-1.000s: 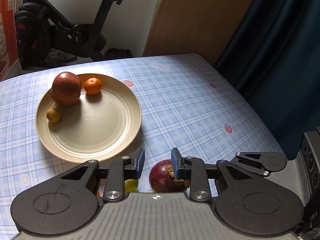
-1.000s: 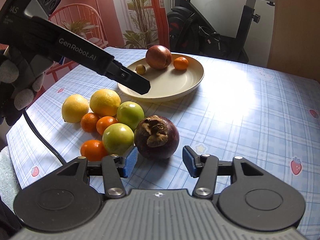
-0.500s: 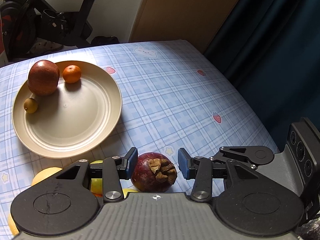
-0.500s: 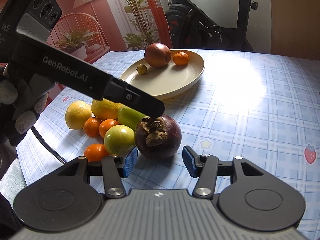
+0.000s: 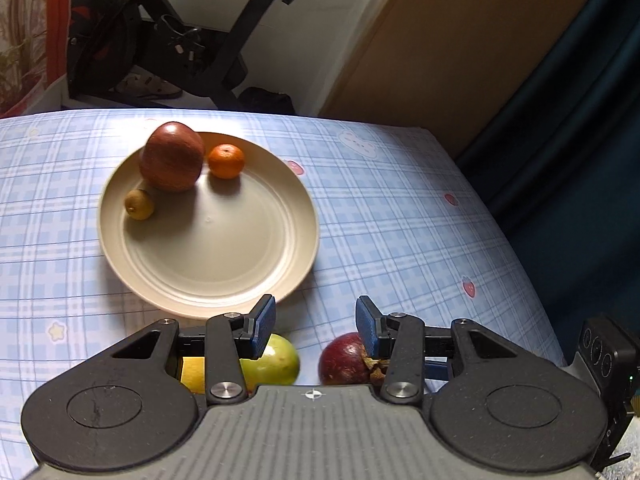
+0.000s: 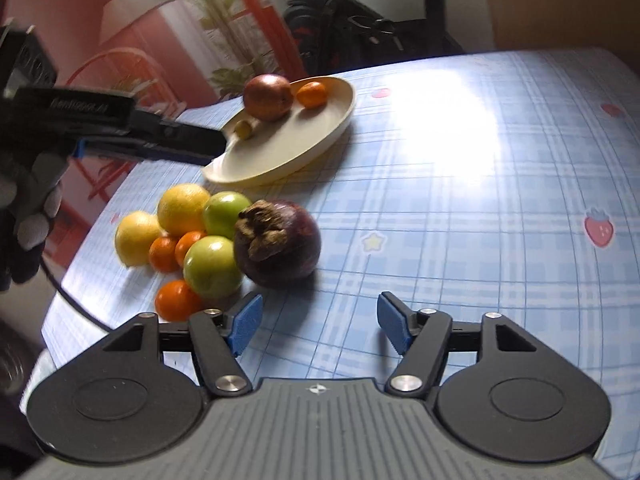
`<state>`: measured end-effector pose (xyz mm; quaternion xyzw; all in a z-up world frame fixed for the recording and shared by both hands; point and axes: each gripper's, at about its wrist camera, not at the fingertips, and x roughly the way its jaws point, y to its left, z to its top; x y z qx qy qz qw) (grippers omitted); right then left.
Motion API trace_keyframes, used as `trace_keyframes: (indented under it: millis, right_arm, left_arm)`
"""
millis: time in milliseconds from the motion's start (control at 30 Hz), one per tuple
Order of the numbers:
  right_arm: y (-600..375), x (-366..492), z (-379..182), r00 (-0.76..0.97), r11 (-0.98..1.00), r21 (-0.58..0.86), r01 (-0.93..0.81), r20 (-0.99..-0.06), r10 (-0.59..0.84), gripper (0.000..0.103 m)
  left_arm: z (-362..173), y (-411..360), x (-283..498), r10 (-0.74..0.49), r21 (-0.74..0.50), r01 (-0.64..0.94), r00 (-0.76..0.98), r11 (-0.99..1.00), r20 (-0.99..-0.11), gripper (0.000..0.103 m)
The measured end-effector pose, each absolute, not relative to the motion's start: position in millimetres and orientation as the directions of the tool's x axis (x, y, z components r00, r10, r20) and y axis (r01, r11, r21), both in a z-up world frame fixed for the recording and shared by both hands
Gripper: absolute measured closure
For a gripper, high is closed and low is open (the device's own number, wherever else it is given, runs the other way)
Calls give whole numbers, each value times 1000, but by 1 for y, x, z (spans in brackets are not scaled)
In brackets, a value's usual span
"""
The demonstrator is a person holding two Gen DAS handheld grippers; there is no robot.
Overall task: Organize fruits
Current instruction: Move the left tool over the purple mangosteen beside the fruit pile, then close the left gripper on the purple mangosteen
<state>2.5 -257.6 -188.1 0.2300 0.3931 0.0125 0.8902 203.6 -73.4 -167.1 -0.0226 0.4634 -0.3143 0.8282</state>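
Note:
A dark purple mangosteen lies on the checked tablecloth beside a pile of lemons, green apples and small oranges. My right gripper hovers just in front of it, its jaws opening with nothing between them. My left gripper is open and empty above the pile, with the mangosteen under its right finger and a green apple under its left. Beyond it, the beige plate holds a red apple, an orange and a small yellow-green fruit.
In the right wrist view the left gripper reaches across from the left, held by a gloved hand, its tip near the plate rim. An exercise bike stands beyond the table's far edge. A dark curtain hangs to the right.
The left gripper has opened wider and swung away, so the mangosteen no longer sits between its fingers. The right gripper's jaws have spread and its view has rolled.

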Motion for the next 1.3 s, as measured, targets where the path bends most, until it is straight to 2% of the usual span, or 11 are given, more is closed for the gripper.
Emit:
trace_keyframes:
  millis: [67, 333, 533, 767, 1300]
  right_arm:
    - [-260, 6, -188, 710, 879, 443, 176, -675, 199, 33]
    - [-239, 23, -175, 695, 961, 272, 43, -699, 166, 32]
    - [-219, 36, -177, 657, 974, 215, -69, -725, 206, 33]
    - [-226, 54, -184, 624, 959, 273, -79, -736, 261, 43]
    - [-238, 61, -180, 687, 943, 333, -21, -680, 256, 44]
  left_arm:
    - [-165, -66, 207, -537, -337, 474, 390, 814, -749, 57]
    - [-167, -68, 205, -544, -336, 490, 380, 804, -748, 57]
    - [-170, -78, 201, -573, -352, 531, 337, 771, -747, 57]
    - [-175, -90, 197, -601, -378, 562, 284, 736, -747, 57]
    - [-196, -107, 209, -575, -367, 564, 247, 740, -780, 60]
